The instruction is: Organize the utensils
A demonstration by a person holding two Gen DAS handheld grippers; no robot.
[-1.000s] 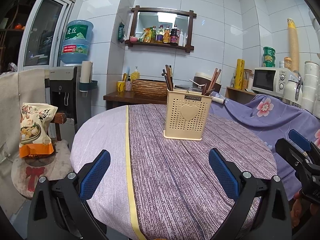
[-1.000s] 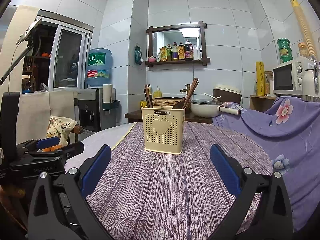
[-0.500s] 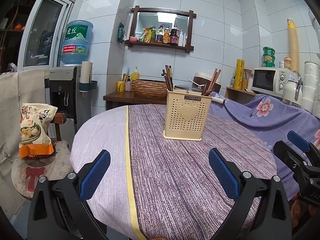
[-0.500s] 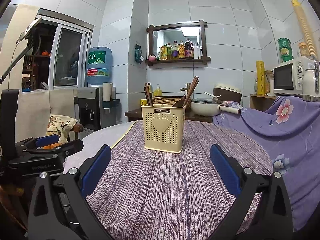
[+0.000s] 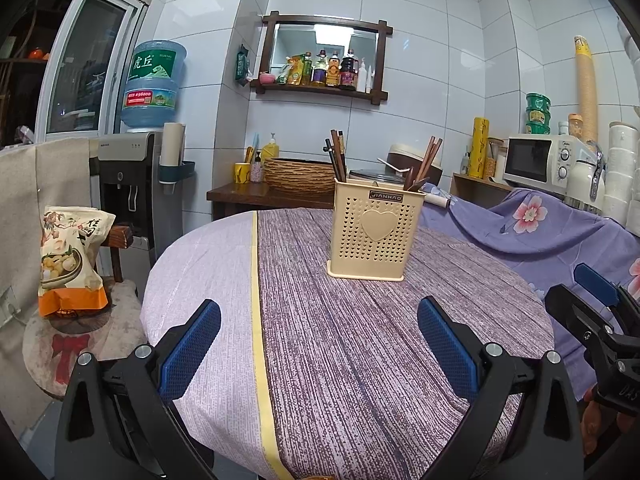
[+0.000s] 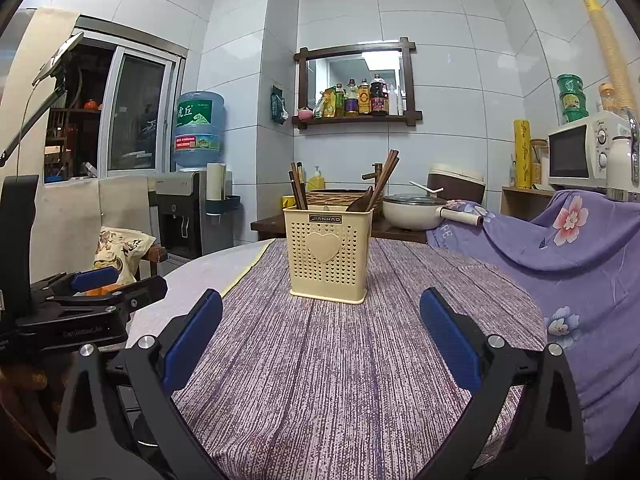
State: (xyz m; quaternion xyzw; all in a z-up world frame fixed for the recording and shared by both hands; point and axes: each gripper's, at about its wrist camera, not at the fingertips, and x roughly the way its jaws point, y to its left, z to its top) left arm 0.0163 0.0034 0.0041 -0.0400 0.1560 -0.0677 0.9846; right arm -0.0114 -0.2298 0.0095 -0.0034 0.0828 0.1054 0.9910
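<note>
Tongs first: the left gripper (image 5: pixel 319 342) and right gripper (image 6: pixel 321 336) both hang with jaws wide apart, nothing between them (blue pads showing). At twelve o'clock from each, on the round table (image 5: pixel 360 340), stands the utensil holder (image 5: pixel 376 234), upright, with chopsticks (image 5: pixel 337 156) inside.

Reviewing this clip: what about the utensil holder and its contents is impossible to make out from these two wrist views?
- Lower ends of the chopsticks and of the spoon: hidden in both views by the holder walls.
- Any inner dividers: left wrist view, behind the front wall.
- Exact chopstick count: both views, sticks overlap and are too small.
- Holder's back side: unseen from either view.
- Both tools, left and right, are open and empty.
</note>
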